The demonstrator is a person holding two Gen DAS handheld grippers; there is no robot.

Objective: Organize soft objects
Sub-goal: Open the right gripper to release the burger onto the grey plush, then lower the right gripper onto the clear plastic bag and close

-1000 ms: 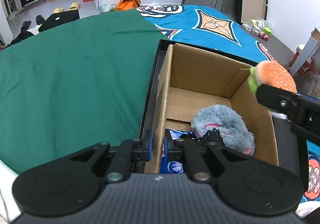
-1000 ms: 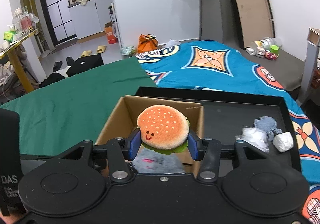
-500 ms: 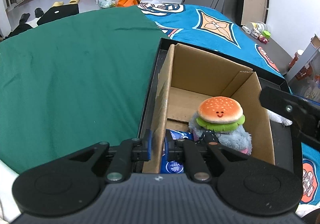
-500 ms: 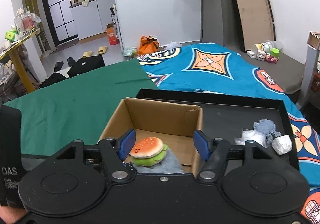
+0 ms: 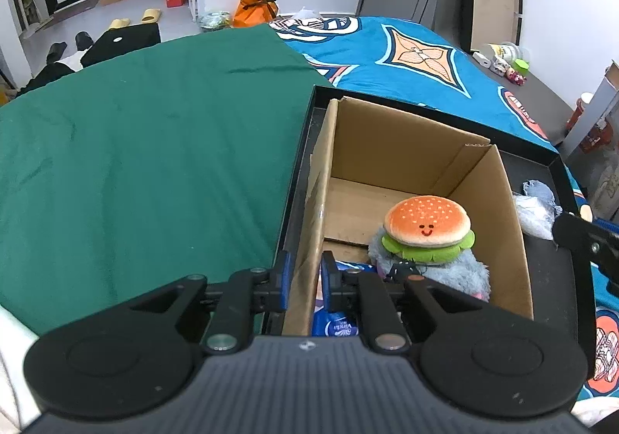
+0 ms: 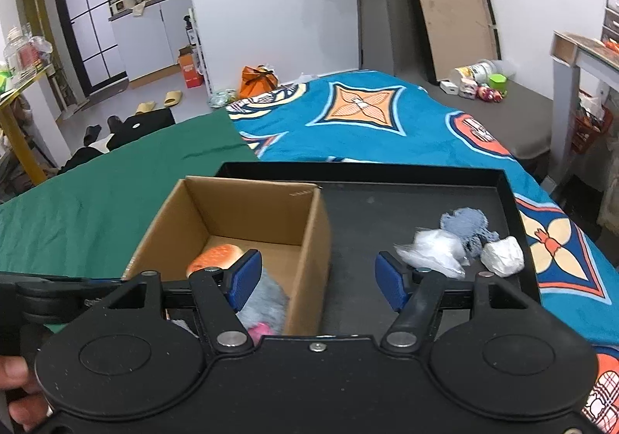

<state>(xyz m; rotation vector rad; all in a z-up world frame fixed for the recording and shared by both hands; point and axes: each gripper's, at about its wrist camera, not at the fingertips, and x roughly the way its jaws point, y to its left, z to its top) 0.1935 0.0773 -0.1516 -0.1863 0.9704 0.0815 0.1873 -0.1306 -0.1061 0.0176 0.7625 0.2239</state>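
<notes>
Inside box (image 5: 503, 201), left view: burger toy (image 5: 427, 227); left tongs (image 5: 303, 281) clamp wall. Right tongs (image 6: 316, 281) apart, empty.

Plush burger (image 5: 428, 229), fuzzy; cardboard box (image 5: 402, 147), matt.

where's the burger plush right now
In the left wrist view the burger plush sits inside the cardboard box, toward its right wall, resting on top of the grey fluffy toy.
</notes>
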